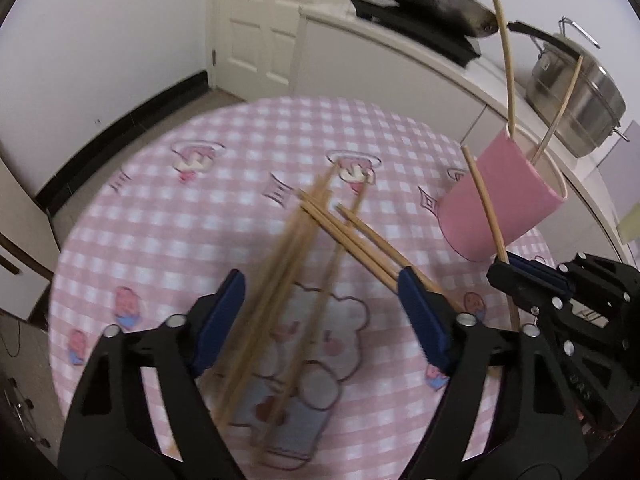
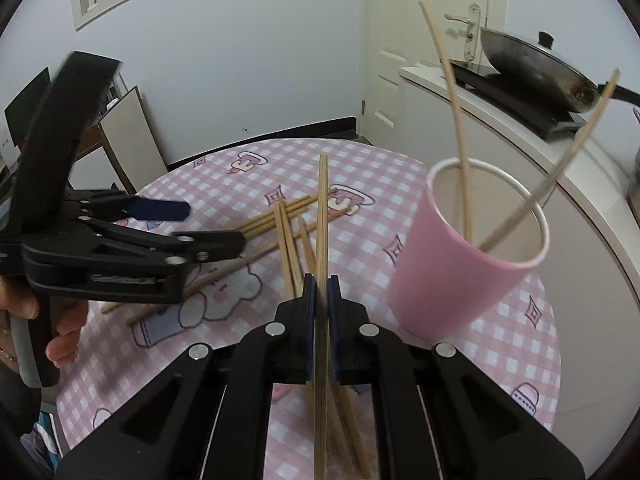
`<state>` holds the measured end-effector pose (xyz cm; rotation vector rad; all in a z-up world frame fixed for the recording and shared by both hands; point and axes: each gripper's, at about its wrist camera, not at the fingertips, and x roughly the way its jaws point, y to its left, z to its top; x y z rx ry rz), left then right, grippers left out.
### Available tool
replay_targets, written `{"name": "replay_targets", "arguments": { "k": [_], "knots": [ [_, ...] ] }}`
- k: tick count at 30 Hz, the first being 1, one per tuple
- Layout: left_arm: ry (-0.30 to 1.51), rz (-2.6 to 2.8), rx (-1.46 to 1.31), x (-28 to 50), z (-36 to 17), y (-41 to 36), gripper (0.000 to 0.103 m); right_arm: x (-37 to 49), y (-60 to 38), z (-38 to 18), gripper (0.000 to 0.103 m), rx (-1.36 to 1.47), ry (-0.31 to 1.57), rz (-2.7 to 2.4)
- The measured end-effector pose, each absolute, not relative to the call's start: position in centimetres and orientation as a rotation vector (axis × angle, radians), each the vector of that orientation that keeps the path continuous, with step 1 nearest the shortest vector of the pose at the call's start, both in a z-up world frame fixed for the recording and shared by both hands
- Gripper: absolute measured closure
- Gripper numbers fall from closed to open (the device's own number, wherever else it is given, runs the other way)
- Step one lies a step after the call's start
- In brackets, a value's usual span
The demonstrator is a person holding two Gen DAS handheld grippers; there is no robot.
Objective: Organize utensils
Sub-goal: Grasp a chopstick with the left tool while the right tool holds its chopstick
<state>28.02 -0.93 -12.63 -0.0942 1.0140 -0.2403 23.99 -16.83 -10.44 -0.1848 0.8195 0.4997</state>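
Several wooden chopsticks [image 1: 352,242] lie crossed in a loose pile [image 2: 286,240] on the round table's pink checked cloth [image 1: 160,220]. My left gripper [image 1: 320,304] hangs open over the pile, its blue pads on either side of some sticks without pressing them. From the right wrist view, the left gripper [image 2: 212,226] sits to the left, held by a person's hand [image 2: 60,336]. My right gripper [image 2: 321,285] is shut on one chopstick [image 2: 322,200], lifted near the pink cup [image 2: 452,272]. The cup [image 1: 516,196] holds two chopsticks [image 2: 456,120].
Behind the table runs a white counter [image 1: 400,64] with a wok [image 1: 436,0] on a black cooktop and a steel pot [image 1: 580,92]. A white door [image 1: 256,20] stands at the back. A folded board [image 2: 132,132] leans by the wall on the left.
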Motion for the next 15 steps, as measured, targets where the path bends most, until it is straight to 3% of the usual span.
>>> {"name": "replay_targets", "arguments": {
  "k": [3,15],
  "knots": [
    [1.062,-0.238,-0.095,28.7,-13.7,-2.2,0.049,23.7,-17.6,-10.6,0.098,-0.181,0.823,0.497],
    [1.116,-0.157,-0.073,29.8,-15.4,-5.0,0.050,23.4,-19.0,-11.4,0.098,-0.155,0.830,0.525]
  ]
}}
